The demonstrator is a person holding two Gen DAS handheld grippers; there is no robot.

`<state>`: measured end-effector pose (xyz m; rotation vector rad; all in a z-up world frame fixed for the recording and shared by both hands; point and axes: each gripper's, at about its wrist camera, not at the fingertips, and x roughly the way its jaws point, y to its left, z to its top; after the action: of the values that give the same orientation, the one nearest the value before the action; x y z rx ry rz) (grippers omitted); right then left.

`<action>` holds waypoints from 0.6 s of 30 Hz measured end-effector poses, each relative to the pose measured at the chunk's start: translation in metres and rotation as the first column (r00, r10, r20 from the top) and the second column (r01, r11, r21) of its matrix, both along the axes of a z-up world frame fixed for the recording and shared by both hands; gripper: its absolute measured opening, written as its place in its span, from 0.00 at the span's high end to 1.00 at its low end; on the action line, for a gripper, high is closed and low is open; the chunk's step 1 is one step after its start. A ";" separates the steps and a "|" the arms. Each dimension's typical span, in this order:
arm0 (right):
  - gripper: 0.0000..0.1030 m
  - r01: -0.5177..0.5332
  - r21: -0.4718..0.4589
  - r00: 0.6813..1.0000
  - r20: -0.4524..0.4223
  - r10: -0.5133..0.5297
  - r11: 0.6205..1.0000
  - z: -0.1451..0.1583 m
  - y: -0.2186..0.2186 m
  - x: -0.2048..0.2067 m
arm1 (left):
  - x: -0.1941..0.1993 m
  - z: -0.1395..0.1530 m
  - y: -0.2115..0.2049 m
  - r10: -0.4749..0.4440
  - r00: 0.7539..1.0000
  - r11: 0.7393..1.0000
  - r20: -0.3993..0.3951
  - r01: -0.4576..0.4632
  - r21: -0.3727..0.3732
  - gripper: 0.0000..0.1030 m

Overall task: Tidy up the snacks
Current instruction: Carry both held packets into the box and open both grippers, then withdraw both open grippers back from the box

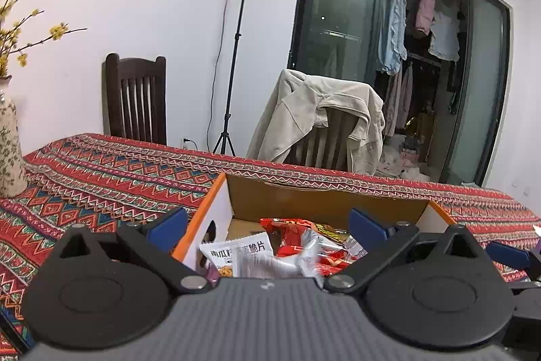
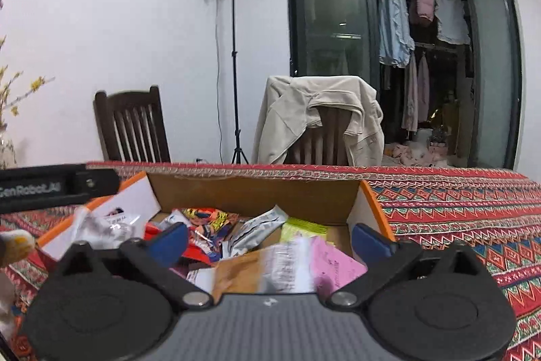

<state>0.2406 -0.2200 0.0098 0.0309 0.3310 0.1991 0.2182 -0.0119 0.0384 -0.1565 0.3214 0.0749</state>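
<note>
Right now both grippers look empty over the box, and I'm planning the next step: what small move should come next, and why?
Probably draw both back from the cardboard box. The left gripper and right gripper stand open with nothing pinched, and the snack packets already lie loose inside.

The left gripper (image 1: 267, 225), fingers (image 1: 170, 224) spread wide, hangs over snack packets (image 1: 252, 254) in a cardboard box (image 1: 324, 200).

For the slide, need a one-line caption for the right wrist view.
Right gripper open over a cardboard box of mixed snack packets on a patterned tablecloth.
</note>
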 end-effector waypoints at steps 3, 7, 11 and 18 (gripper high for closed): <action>0.00 0.019 0.010 1.000 -0.019 -0.019 1.000 0.000 -0.004 0.001 | -0.001 0.000 0.005 0.029 1.000 0.999 -0.006 -0.029 -0.015 0.00; 0.00 0.036 0.000 0.999 -0.013 -0.036 0.999 0.001 -0.006 -0.003 | -0.004 0.006 0.007 0.042 0.999 0.999 -0.026 -0.042 -0.012 0.00; 0.00 0.030 0.010 0.999 -0.014 -0.030 1.000 0.011 -0.006 -0.008 | -0.011 0.021 0.000 0.040 0.998 0.999 -0.040 -0.040 0.020 0.00; 0.00 0.000 0.028 1.000 0.028 -0.001 1.000 0.042 -0.009 -0.045 | -0.055 0.043 -0.001 0.036 0.999 0.998 -0.003 -0.036 0.050 0.00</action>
<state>0.1955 -0.2288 0.0515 0.0556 0.3000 0.2036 0.1636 -0.0127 0.0818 -0.1123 0.3200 0.1189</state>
